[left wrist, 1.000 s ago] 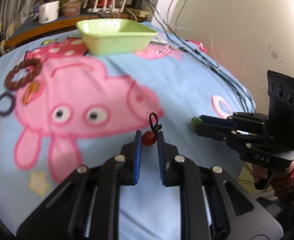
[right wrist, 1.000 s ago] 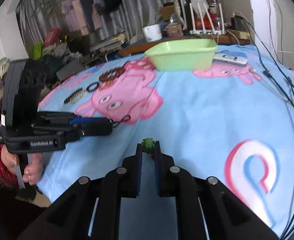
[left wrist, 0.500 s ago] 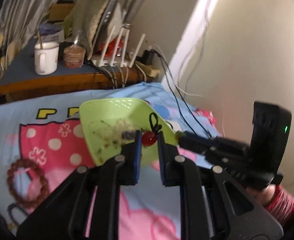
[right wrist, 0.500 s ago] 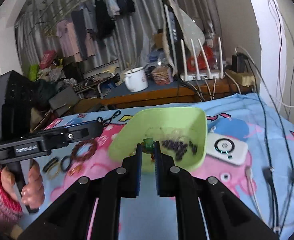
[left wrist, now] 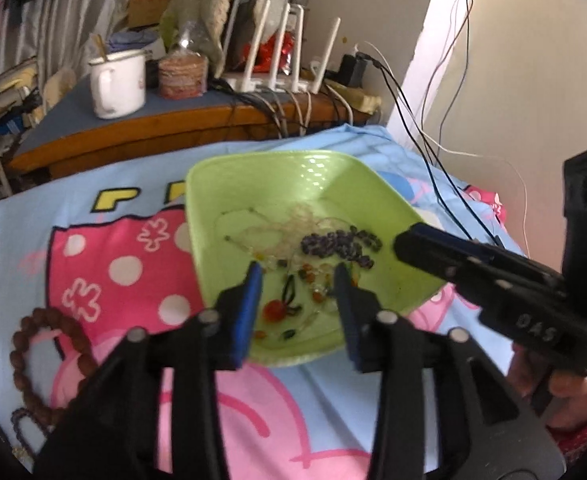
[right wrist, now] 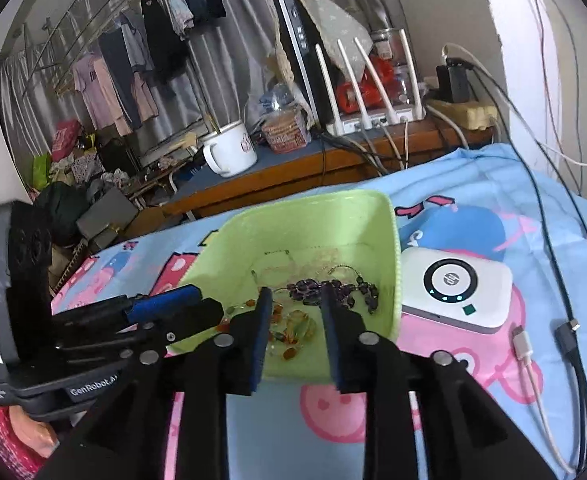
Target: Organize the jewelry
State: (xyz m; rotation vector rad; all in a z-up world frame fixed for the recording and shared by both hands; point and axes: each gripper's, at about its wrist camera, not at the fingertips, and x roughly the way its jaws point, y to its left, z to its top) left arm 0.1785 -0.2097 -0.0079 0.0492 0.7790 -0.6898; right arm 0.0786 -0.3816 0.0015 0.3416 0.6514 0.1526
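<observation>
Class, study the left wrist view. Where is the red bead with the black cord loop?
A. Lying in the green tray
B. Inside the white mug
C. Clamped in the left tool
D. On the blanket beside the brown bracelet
A: the red bead lies on the floor of the green tray, and the left tool, whose jaws have just been opening, has nothing pressed between its pads.

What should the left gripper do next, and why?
Probably pull the left gripper back toward the brown bead bracelet on the cloth: its jaws have just been opening, nothing is pinched between them, and the red charm lies in the green tray.
</observation>
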